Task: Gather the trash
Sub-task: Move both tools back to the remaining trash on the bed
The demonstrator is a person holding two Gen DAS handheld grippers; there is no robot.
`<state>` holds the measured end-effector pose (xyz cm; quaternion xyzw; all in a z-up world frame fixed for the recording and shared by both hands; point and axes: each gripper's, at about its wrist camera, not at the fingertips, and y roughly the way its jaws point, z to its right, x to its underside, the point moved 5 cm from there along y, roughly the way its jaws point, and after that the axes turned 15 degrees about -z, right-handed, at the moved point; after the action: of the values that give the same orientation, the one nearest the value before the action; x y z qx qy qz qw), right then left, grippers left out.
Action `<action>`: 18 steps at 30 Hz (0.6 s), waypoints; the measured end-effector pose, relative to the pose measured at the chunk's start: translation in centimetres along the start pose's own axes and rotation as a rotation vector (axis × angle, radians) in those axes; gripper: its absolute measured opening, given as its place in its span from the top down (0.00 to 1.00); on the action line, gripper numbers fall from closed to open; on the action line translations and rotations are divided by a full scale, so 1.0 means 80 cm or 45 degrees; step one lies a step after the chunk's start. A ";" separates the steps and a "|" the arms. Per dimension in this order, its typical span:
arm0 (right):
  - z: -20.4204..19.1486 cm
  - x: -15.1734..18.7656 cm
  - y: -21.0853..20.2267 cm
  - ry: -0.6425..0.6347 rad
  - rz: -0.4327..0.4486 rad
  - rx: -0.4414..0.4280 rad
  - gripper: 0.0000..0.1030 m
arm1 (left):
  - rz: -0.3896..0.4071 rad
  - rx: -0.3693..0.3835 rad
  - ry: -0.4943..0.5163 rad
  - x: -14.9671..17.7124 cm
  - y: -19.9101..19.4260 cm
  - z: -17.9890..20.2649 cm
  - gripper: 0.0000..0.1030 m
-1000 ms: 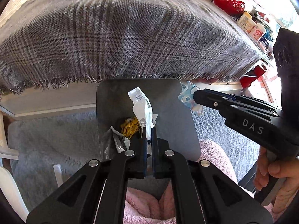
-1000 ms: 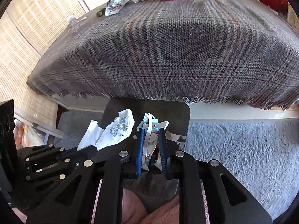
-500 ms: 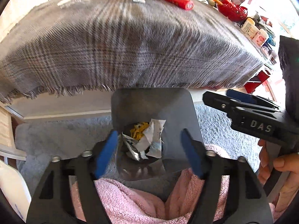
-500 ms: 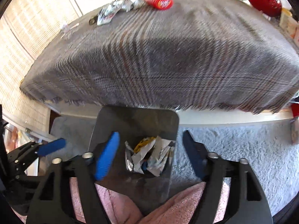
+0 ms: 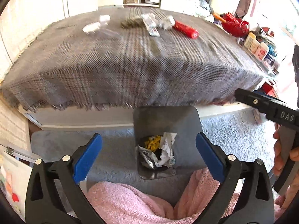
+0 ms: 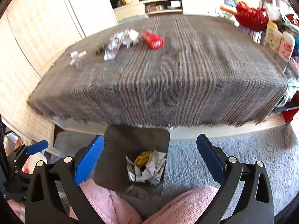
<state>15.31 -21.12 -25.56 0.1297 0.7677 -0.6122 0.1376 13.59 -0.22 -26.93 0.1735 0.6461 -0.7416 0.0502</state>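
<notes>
Both pairs of fingers stood wide apart and held nothing: our left gripper (image 5: pixel 148 156) and right gripper (image 6: pixel 150 157) each hung above the grey bin (image 5: pixel 168 119), which sat between our knees in the pink robe (image 5: pixel 130 203). Crumpled trash (image 5: pixel 158 153) lay at the bottom of the bin: white paper, a foil wrapper and something yellow.

More trash waited on the counter beyond the bin, spread with a grey plaid blanket (image 5: pixel 130 65). At its far side lay foil wrappers (image 6: pixel 121 41), a red tube (image 6: pixel 152 39) beside them, and clear plastic scraps (image 6: pixel 77 56) off to the left.

We judged the reach to be the main risk. The wrappers lay well away from the bin, and thin foil on woven cloth could slip from the fingers or snag the blanket and drag it. A light scrap might also fall short of the bin onto the grey rug (image 6: pixel 224 156). Bottles (image 6: pixel 280 41) and a red bowl (image 6: pixel 250 18) crowded the counter's far right edge. Behind stood a white shelf unit (image 6: pixel 168 5) and pale closet doors (image 6: pixel 56 28).
</notes>
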 end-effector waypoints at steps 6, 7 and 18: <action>-0.009 -0.031 -0.017 -0.020 0.067 -0.004 0.03 | 0.058 -0.018 -0.048 -0.020 -0.021 -0.028 0.08; -0.011 -0.039 -0.017 -0.028 0.073 -0.003 0.03 | 0.065 -0.027 -0.058 -0.026 -0.023 -0.035 0.08; -0.046 -0.120 -0.001 -0.082 0.119 -0.067 0.03 | 0.125 -0.077 -0.134 -0.104 -0.028 -0.087 0.08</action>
<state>24.01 -17.86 -21.19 0.1421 0.7718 -0.5886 0.1941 22.00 5.66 -22.85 0.1643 0.6554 -0.7264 0.1257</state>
